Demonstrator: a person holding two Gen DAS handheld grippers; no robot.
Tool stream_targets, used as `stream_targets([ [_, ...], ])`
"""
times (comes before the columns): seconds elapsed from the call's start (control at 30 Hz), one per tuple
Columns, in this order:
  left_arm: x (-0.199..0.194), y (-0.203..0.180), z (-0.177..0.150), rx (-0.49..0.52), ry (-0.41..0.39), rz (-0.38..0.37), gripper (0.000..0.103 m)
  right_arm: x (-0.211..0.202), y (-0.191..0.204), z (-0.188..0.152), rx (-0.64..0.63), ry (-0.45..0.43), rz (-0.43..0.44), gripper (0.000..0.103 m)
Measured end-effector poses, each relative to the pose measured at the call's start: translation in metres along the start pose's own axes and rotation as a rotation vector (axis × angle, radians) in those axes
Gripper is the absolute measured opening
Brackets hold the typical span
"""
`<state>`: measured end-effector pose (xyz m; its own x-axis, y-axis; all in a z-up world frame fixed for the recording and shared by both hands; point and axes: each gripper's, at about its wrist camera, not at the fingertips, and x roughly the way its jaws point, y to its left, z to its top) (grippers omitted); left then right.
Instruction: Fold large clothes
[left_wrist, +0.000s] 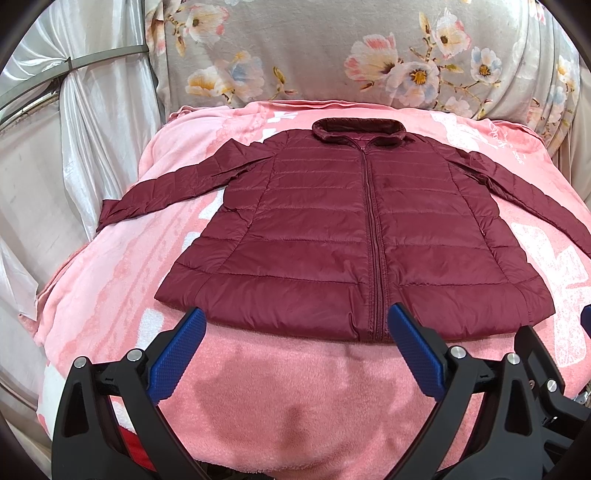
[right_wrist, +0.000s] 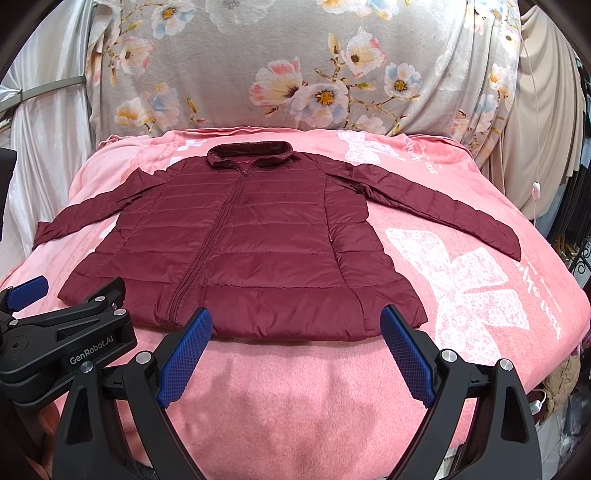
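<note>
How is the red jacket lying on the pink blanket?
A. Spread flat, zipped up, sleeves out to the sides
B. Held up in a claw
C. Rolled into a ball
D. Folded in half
A: the jacket lies flat on the pink blanket, its zipper closed and both sleeves spread sideways.

frame: black plastic, silver round screws
pads (right_wrist: 184, 354): blue, cross-hatched texture
marking: white "GenRobot.AI" on left gripper (right_wrist: 22, 295) body

- One maroon jacket (left_wrist: 332, 229), two sleeves out.
- One pink blanket (left_wrist: 280, 387).
- One floral sheet (left_wrist: 295, 55).
- Two grippers: left gripper (left_wrist: 297, 317), right gripper (right_wrist: 297, 317), both gaping.
</note>
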<state>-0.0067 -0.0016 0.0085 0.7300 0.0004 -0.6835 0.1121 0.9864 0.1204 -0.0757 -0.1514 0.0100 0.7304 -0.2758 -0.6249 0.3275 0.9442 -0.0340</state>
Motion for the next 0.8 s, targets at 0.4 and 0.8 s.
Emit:
stream_targets([
  [0.4,0.015,0.022,-0.006,-0.044,0.027,0.042,0.096,0.022,-0.028,0.005,0.055,0.037,-0.039,0.090],
  [0.8,0.065,0.031,0.018,-0.039,0.074,0.040,0.096,0.099,-0.165,0.036,0.337,0.061,-0.115,0.090],
])
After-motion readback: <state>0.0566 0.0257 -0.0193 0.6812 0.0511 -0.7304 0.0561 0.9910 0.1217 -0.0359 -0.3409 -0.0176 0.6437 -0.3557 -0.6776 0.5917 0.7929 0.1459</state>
